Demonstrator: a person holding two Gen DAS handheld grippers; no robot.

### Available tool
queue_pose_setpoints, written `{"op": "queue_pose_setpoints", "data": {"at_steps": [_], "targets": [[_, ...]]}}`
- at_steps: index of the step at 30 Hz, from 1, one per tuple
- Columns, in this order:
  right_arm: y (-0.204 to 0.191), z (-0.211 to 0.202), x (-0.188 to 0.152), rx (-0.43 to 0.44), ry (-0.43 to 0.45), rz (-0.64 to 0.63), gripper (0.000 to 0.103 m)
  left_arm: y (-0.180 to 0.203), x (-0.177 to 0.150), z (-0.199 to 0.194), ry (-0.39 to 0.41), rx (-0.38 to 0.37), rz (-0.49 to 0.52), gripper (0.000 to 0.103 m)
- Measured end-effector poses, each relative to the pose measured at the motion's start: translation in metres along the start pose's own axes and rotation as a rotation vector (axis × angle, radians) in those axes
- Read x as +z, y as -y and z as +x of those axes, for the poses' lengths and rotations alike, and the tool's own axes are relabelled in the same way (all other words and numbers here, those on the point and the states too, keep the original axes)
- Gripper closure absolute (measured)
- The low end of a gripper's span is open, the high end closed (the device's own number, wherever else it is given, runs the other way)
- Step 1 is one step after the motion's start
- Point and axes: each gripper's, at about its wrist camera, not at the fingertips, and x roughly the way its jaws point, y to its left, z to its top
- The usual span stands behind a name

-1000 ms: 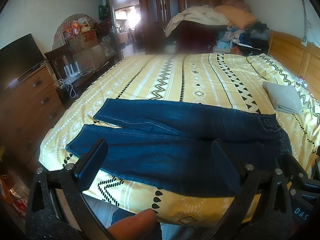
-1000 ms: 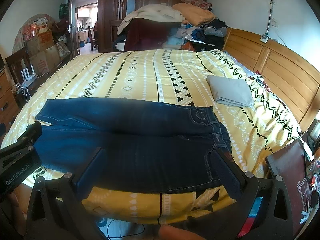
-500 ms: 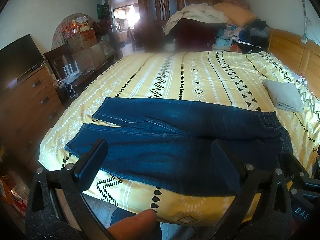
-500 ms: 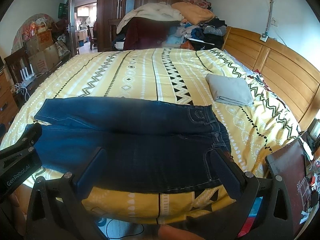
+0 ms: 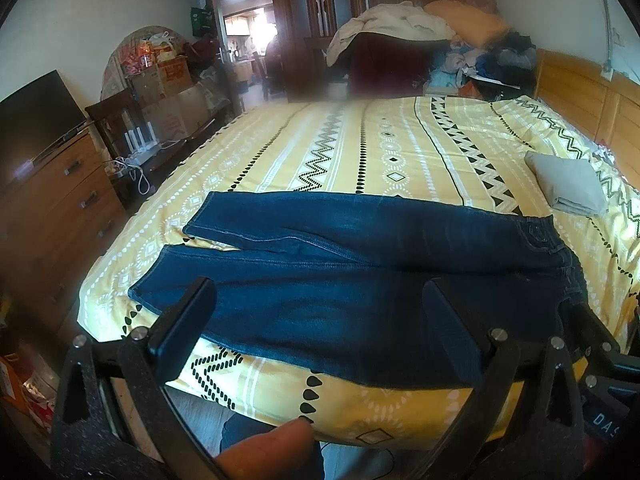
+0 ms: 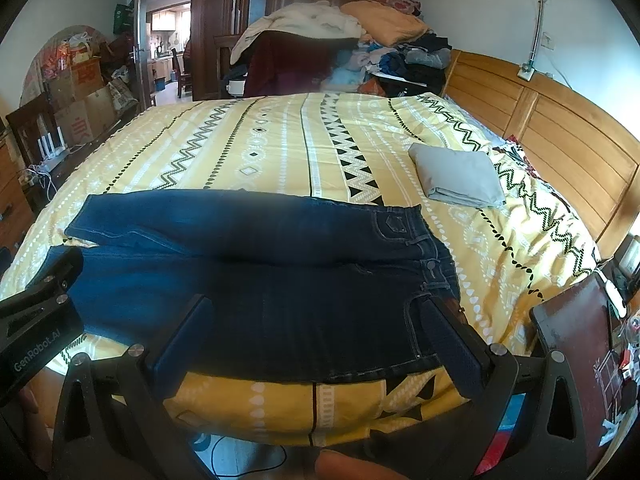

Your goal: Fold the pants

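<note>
Dark blue jeans (image 5: 340, 276) lie flat across the near part of the bed, waistband at the right, leg ends at the left, the two legs a little apart at the hems. They show in the right wrist view too (image 6: 256, 276). My left gripper (image 5: 320, 320) is open and empty, hovering over the near leg at the bed's front edge. My right gripper (image 6: 316, 332) is open and empty, hovering over the seat and waistband end. The left gripper's body (image 6: 36, 328) shows at the left edge of the right wrist view.
The bed has a yellow patterned cover (image 5: 380, 152) and a wooden headboard (image 6: 540, 120) at the right. A folded grey cloth (image 6: 456, 180) lies beyond the waistband. A clothes pile (image 6: 340, 44) stands behind the bed. A wooden dresser (image 5: 48, 208) with a TV stands left.
Both views have shifted very slightly; the jeans and both open grippers stay almost as they were.
</note>
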Motion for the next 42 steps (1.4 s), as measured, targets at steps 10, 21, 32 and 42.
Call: {"op": "queue_pose_setpoints", "data": {"at_steps": [10,21,32,42], "targets": [[0.004,0.001,-0.002,-0.002,-0.007,0.009,0.0,0.006,-0.001,0.001,-0.003,-0.002,0.009,0.0],[0.008,0.001,-0.002,-0.004,-0.007,0.012,0.0,0.009,-0.003,0.002,-0.003,0.004,0.022,0.0],[0.01,0.001,-0.003,-0.006,-0.008,0.014,0.0,0.011,-0.003,0.002,0.001,0.004,0.028,0.0],[0.011,0.001,-0.003,-0.006,-0.008,0.014,0.0,0.012,-0.001,0.001,0.001,0.004,0.035,0.0]]}}
